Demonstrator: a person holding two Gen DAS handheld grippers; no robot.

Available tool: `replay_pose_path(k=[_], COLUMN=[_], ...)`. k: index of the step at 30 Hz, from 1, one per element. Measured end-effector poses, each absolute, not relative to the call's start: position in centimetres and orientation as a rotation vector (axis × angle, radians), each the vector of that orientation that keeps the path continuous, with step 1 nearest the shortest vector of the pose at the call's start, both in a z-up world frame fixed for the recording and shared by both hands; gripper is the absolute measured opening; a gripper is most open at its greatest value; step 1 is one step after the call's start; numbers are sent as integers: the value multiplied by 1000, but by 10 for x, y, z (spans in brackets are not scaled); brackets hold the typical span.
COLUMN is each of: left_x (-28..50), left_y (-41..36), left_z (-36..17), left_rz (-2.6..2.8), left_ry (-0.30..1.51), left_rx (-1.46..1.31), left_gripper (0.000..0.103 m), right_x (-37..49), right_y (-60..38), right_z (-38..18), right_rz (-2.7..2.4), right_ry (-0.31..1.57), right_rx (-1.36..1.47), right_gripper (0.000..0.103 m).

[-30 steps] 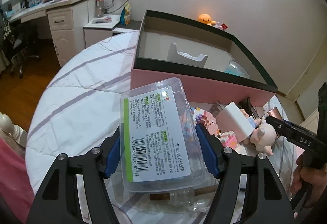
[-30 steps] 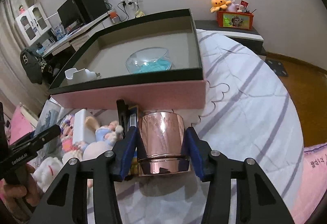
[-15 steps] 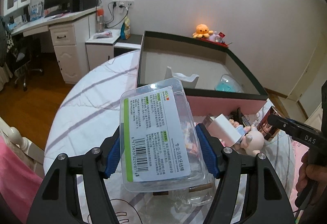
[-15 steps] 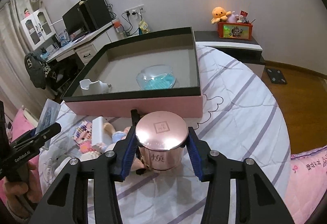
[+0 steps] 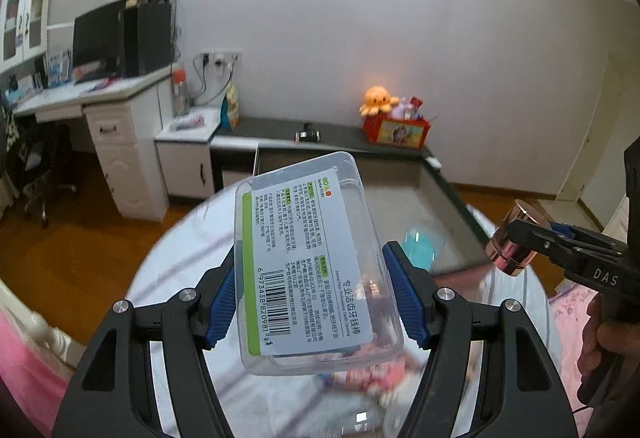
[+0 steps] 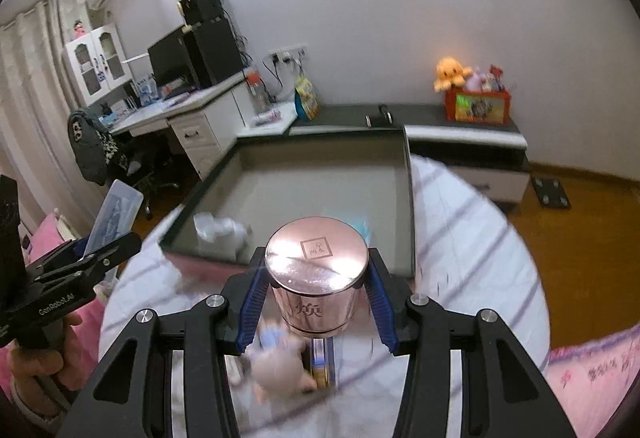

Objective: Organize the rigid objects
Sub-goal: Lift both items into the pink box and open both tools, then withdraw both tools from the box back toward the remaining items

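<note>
My left gripper (image 5: 316, 294) is shut on a clear plastic box (image 5: 308, 254) with a white and green label, held up in the air over the bed. The rose-gold metal jar (image 6: 316, 278) sits clamped in my right gripper (image 6: 316, 298), also lifted; the jar (image 5: 514, 238) shows at the right of the left wrist view. Ahead lies the open pink box with a dark rim (image 6: 408, 198). Inside it are a white plastic piece (image 6: 218, 228) and a clear bowl with blue contents (image 5: 420, 244). The left gripper with its clear box (image 6: 114, 218) appears at the left of the right wrist view.
Below the grippers a pig figurine (image 6: 280, 370), a small tin (image 6: 320, 362) and blurred colourful toys (image 5: 384, 366) lie on the striped white sheet (image 6: 472, 238). A desk with a monitor (image 5: 100, 42), a low dark cabinet (image 6: 464, 138) and wooden floor (image 6: 580, 234) surround the bed.
Both grippers have risen with their loads: the clear box and the rose-gold jar are now well above the sheet, and the pink box looks lower and farther in both views.
</note>
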State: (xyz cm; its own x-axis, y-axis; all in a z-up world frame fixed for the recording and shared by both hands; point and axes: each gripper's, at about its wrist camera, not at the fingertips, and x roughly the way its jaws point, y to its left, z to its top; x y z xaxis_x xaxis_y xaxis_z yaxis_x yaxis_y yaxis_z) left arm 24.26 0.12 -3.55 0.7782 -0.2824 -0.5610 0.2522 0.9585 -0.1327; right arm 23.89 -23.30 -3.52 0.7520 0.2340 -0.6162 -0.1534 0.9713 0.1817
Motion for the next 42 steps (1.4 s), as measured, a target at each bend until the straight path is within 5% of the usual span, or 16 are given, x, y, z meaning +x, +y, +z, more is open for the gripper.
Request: replay_pose_path(k=[8,22,24,25,26,27,28,42], left_x=[312,392,393,393,391,386,382,322], left_y=[-16,-58,-60,-61,-60,-58,-55,-24], left_z=[-19,-75,-78,-78,-77,-74,-69,-27], left_rz=[-303,-302,-293,-286,-274,-252,-238,-208], left_ry=[616,800,814,819,814,793,770,658], left_rx=[-53,-6,10,21,27,28,28,-19], left_gripper=[69,69,72,83,95,98,103,103], right_x=[312,378,379,379,377,376,374,336], right_y=[-225,-233,-235,-236,-239,-241,-243,-241], right_z=[-28,-84,-87,-87,-87,-85,-82,-46], right_rz=[220,169,159,152,139,130,119,103], right_ry=[684,813,818,815,801,787,770,712], right_rx=[88,123,128,133,145,157,168,198], right_gripper=[48,48,49,49,65,98,103,103])
